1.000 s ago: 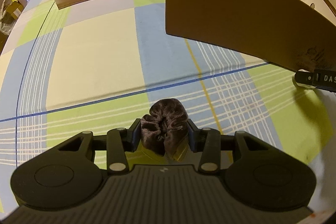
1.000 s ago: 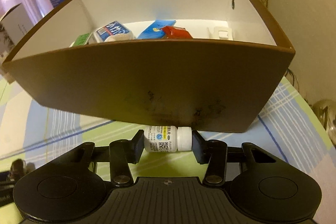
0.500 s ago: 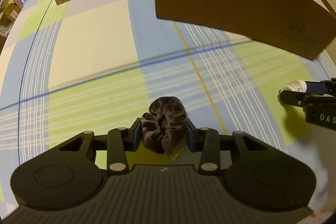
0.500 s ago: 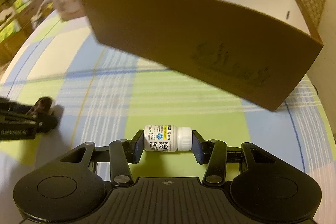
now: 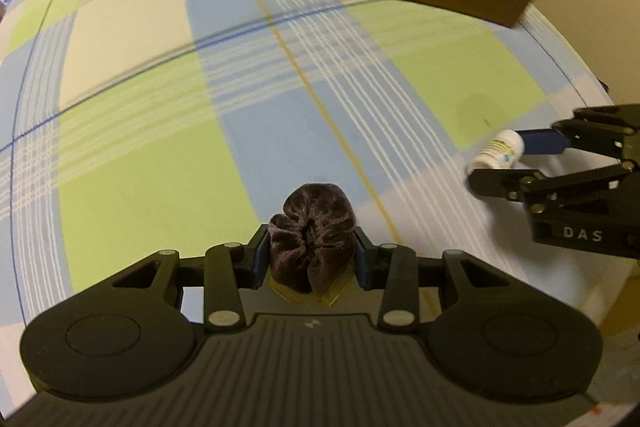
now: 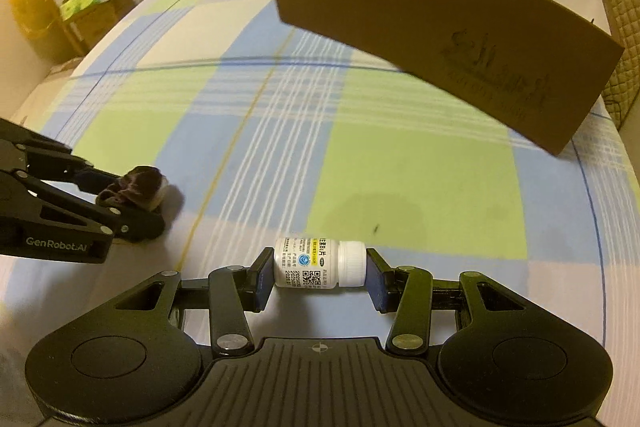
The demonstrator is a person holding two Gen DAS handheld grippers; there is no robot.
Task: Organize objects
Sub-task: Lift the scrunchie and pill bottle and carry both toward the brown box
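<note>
Both my grippers now farther back from brown box at frame top, L gripper pinching dark scrunchie, R gripper clamping white pill bottle sideways.

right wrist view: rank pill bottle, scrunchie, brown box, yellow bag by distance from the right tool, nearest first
1. pill bottle, held crosswise in the right tool
2. scrunchie, left, in the left tool
3. brown box, ahead right
4. yellow bag, far left, off the table
</note>
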